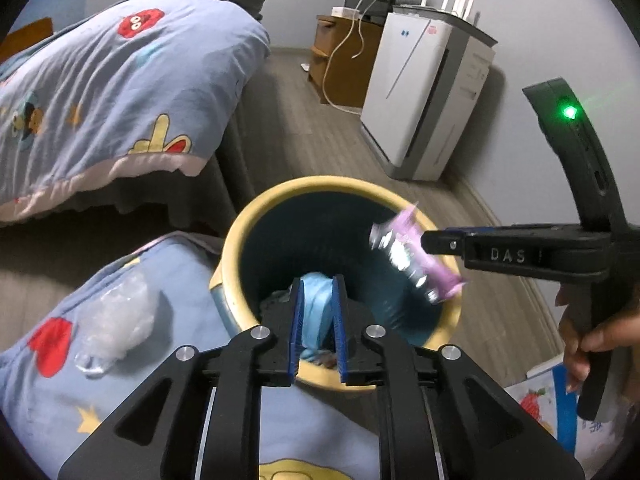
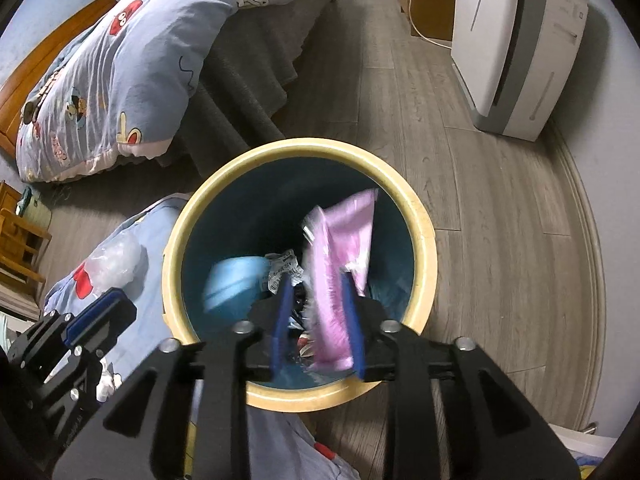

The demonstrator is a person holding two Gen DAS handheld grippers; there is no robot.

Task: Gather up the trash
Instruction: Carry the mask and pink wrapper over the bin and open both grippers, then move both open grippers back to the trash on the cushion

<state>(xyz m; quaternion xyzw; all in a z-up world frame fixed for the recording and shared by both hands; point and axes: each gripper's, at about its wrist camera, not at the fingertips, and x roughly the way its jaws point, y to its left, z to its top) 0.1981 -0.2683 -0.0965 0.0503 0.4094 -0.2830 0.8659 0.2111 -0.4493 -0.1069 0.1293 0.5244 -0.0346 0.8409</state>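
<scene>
1. The bed (image 2: 120, 64) with its blue cartoon quilt (image 1: 100, 92) is the largest thing. A second piece of the same printed bedding (image 1: 168, 360) lies low beside the bin, and one white air purifier (image 1: 420, 96) stands on the wood floor (image 2: 480, 200) by the wall.

2. One round trash bin (image 2: 424, 216), with a yellow rim and dark blue inside, stands between the bedding and the purifier. Both grippers are over it.

3. The right gripper (image 2: 318, 312) has its jaws a little apart with one pink foil wrapper (image 2: 344, 248) between them, above the mouth of the bin. The wrapper is blurred, so I cannot tell if it is clamped or already slipping out. I judge it very light, thin, crinkly and slippery; a flat edge is the best place to pinch it.

4. The left gripper (image 1: 318, 328) has its jaws apart with nothing clamped; the light blue thing (image 2: 236, 284) seen between them is inside the bin, looks soft, and is also blurred.

5. One clear crumpled plastic piece (image 1: 116, 324) lies on the low bedding, just beside the bin. It is not yet collected. I judge it light, springy, easy to crush; pinch a raised fold.

6. One crumpled printed paper (image 2: 284, 268) lies at the bin's bottom.
</scene>
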